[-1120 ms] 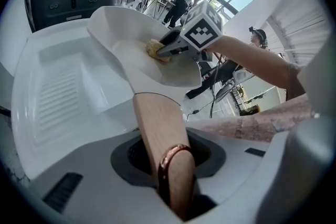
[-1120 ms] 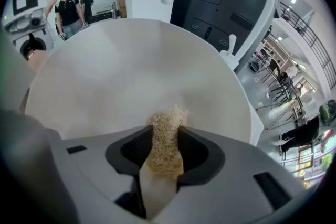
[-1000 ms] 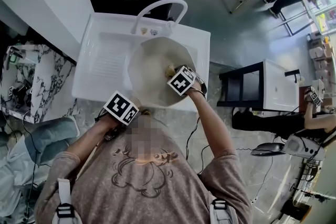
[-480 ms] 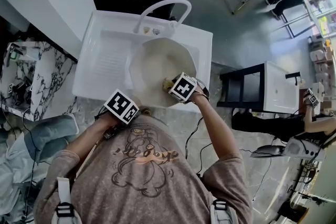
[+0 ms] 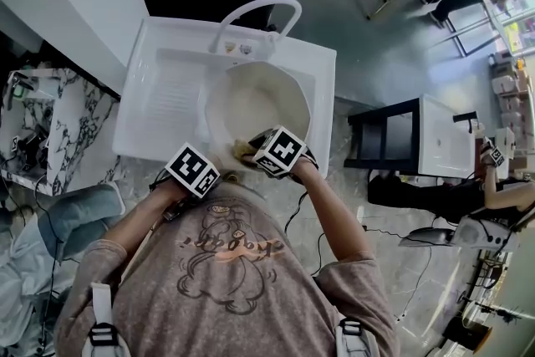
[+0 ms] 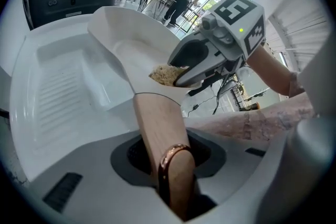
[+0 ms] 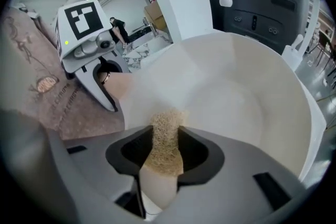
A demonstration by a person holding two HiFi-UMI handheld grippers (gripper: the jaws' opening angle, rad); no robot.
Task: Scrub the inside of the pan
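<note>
So the pan (image 5: pixel 261 96) is sitting in the basin of the white sink (image 5: pixel 159 109), right under the faucet (image 5: pixel 255 11). I can't tell if its base is resting on the sink floor or hanging a bit above it. The left gripper (image 6: pixel 173 168) is clamped on the far end of the wooden handle (image 6: pixel 157 123), just by the little brass ring (image 6: pixel 169 155). The right gripper (image 7: pixel 163 152) is closed on a tan scrub pad (image 7: pixel 165 131) and pushing it against the inside wall near the rim closest to the person.

My read on handling:

- **The pan:** It looks rigid and probably not light, and that smooth cream interior is likely slick once it's wet. With only the tip of the handle held, there's a lot of leverage working against that grip, so every scrub push will want to twist or tip the pan. The wood should give decent friction, though. I'd say a hold closer to the pan body would steady it better.
- **The pad:** It's soft and squashy and weighs nothing. It's pinched in the middle with the rough end sticking out past the jaws, which seems right. Push too hard and it could fold or get dragged out of the jaws.

Nothing here looks fragile, but knocking the pan on the sink wall could still chip something.
</note>
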